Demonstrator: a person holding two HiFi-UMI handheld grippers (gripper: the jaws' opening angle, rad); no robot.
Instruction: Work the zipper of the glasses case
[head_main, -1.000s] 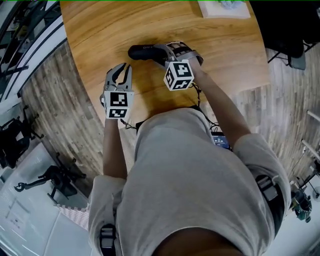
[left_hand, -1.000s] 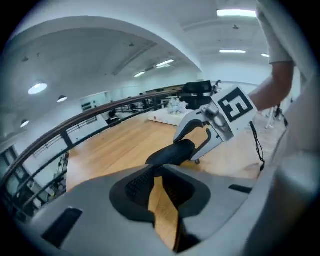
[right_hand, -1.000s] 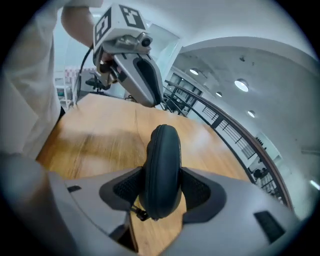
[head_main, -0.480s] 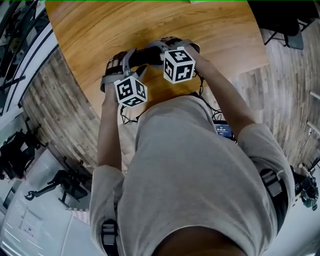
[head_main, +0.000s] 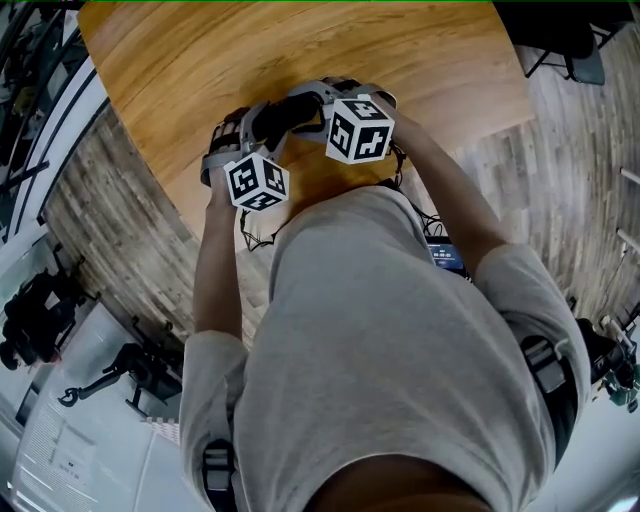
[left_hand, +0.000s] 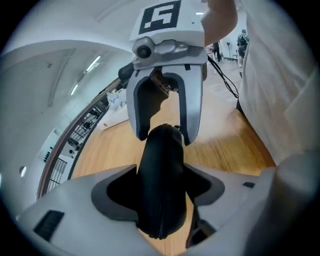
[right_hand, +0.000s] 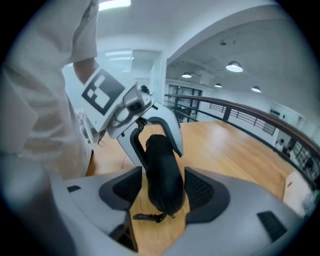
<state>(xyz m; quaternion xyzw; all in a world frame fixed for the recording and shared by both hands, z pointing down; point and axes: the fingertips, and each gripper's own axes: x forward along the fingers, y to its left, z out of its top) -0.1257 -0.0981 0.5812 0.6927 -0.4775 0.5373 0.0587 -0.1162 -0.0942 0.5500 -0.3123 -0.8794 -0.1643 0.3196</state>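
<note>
the black glasses case (head_main: 283, 118) is held over a round-edged bench (head_main: 200, 60) of warm, streaked wood, near the edge by the person. the left claw (left_hand: 162, 172) has just been closing and now grips one end of the case. the right claw (right_hand: 162, 172) clamps the other end, where the zipper pull (right_hand: 147, 216) hangs toward the wood. past the case, grey plank floor (head_main: 110, 210) rings the bench. farther off are a dark railing (right_hand: 240, 112) and ceiling lamps (right_hand: 234, 66).
</note>
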